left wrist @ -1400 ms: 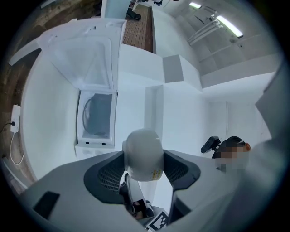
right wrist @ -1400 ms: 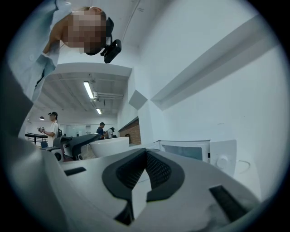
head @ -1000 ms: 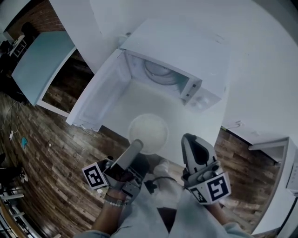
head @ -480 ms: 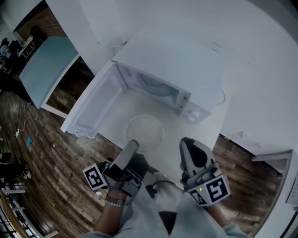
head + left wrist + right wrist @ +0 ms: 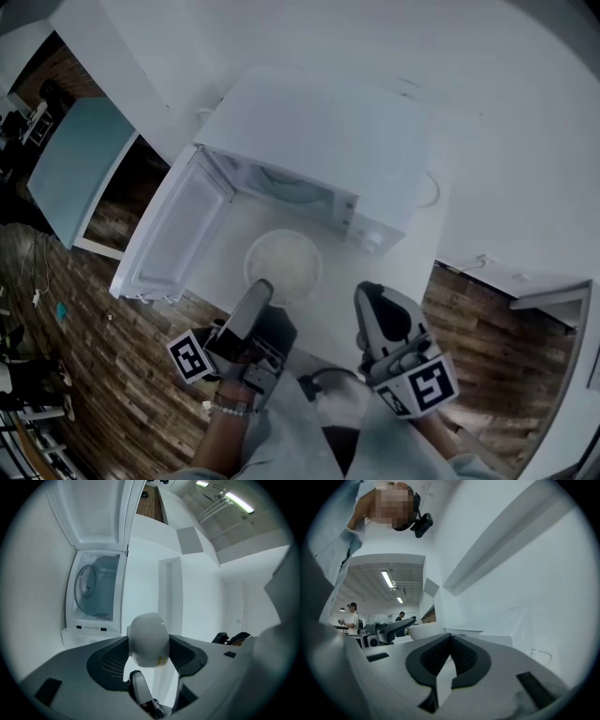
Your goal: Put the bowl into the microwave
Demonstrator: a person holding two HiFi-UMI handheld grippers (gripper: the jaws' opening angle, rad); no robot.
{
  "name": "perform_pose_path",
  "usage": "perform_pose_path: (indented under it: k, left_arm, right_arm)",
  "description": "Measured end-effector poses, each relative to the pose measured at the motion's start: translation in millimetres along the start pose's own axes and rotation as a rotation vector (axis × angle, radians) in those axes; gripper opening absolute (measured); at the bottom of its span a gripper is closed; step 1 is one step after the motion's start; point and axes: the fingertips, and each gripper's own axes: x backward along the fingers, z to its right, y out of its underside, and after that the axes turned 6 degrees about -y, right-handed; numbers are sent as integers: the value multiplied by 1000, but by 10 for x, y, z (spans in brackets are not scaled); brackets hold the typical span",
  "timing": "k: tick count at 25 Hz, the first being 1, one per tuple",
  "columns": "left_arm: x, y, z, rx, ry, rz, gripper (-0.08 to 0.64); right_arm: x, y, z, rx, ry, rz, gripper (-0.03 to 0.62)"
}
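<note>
A white bowl (image 5: 282,263) is over the white counter just in front of the open white microwave (image 5: 314,141). My left gripper (image 5: 260,287) is shut on the bowl's near rim. In the left gripper view the bowl (image 5: 148,637) fills the gap between the jaws, and the microwave's cavity (image 5: 96,592) with its glass turntable lies beyond, its door (image 5: 98,513) swung wide. Whether the bowl rests on the counter or hangs above it I cannot tell. My right gripper (image 5: 367,293) is to the bowl's right, shut and empty; its jaws (image 5: 451,638) meet with nothing between them.
The microwave door (image 5: 167,234) hangs out over the counter's left edge above the wood floor (image 5: 103,375). A white wall (image 5: 487,112) rises behind the microwave. A teal table (image 5: 70,159) stands far left. People stand in the background in the right gripper view.
The bowl in my left gripper now sits closer to the microwave's opening. The head view has swung, so the microwave lies lower and further left. My right gripper has stayed shut beside the bowl.
</note>
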Motion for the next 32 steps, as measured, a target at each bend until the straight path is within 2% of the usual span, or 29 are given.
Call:
perform_pose_path:
  k: [17,23,32]
  left_arm:
    - [-289,-703,-485,32,-67,-129,255]
    - [-360,-908,-753,51,-95,-170,255]
    - [-518,-1119,-1177,76,-125,-226,255]
  right_arm:
    - [-739,243,70,-32,110,-56,3]
    - [-941,415,110,42,151,-113,3]
    - [-1237,671,199,46,209,-140,8]
